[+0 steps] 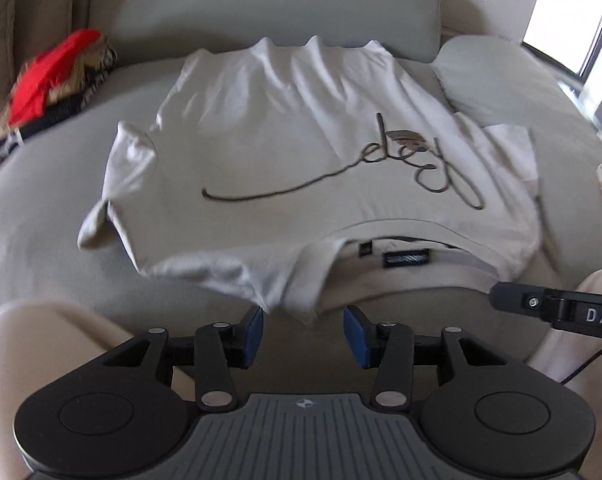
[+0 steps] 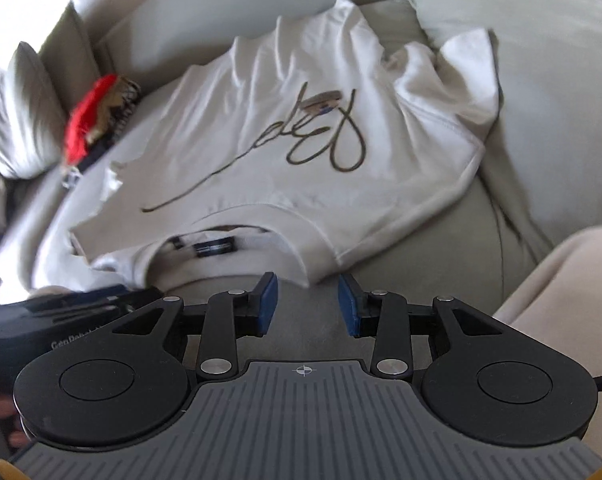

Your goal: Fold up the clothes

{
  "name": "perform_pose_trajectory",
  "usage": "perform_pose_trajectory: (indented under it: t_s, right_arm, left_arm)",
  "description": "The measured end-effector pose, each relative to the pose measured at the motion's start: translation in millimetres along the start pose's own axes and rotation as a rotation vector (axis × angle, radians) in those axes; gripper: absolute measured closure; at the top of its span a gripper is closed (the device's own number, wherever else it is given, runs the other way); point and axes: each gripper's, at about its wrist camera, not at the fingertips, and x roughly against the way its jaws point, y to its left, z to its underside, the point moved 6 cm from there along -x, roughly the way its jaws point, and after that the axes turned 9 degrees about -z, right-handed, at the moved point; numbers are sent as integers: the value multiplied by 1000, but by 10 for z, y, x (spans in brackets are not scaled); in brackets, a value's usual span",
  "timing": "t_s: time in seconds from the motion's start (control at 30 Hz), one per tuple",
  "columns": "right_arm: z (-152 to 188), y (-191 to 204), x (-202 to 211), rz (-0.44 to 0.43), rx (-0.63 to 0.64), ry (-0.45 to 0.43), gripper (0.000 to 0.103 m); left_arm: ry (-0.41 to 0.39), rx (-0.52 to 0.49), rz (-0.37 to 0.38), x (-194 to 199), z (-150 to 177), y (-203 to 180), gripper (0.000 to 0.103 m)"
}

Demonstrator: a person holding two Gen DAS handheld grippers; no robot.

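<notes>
White T-shirt point(image 1: 301, 152): spread front-up on grey sofa seat point(image 1: 41, 208), script print showing, collar point(image 1: 401, 256) at the edge nearest both tools, hem toward the backrest; sleeves rumpled, one bunched left of the collar, the other folded over to its right. Left tool point(image 1: 303, 334): blue pads apart, nothing between them, just short of the shoulder fabric left of the collar. Right tool point(image 2: 307, 304): pads likewise apart and bare, just short of the collar's right side. Red-and-dark clothes pile point(image 1: 57, 88): well left of the shirt. Risks, as judgement: pinching a single layer at the collar, leaving the back panel behind; uneven grips skewing any fold; wrinkles pressed in; soft cushion letting cloth slide; bunched sleeve trapped inside a fold.
</notes>
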Motion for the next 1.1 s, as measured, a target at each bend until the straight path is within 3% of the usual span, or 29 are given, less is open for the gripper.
perform_pose_trajectory:
  t_s: [0.07,0.1,0.13,0.3,0.37,0.43,0.53,0.6,0.8,0.83,0.93,1.1]
  right_arm:
    - [-11,-9,-36,55,27,-19,76]
    - [-19,-15,-30,78,41,-29,96]
    - [-36,-15,-15,89,53,-38,98]
    - [-97,44,161,76,78,10,99]
    - [-63,39,124,91,103,63,99]
    - [-12,5,60,106,104,96,84]
    - [3,-41,131,116,66,75,76]
    - [-45,-33,237,99,58,24,69]
    - [-328,21,284,87,72,-103,69]
    - [-365,34,243,88,81,-108,69]
    - [-453,52,102,95,98,-107,69]
    - [-495,45,-14,88,99,-102,69]
  left_arm:
    - [-1,-5,-24,-55,-30,-13,79]
    - [-2,-6,-31,-72,-43,-14,85]
    - [-4,-1,-24,-53,-48,3,93]
    - [-2,5,46,158,-85,100,96]
    - [36,-31,53,129,-76,98,95]
    - [118,-71,51,-11,-1,77,93]
    - [181,-103,5,-107,127,77,90]
    - [156,-108,24,-33,141,85,81]
    - [5,-43,103,289,-139,114,69]
    - [-23,-32,90,307,-202,110,64]
    - [-67,-15,26,244,-387,81,63]
    - [-35,-13,-48,-19,-461,3,63]
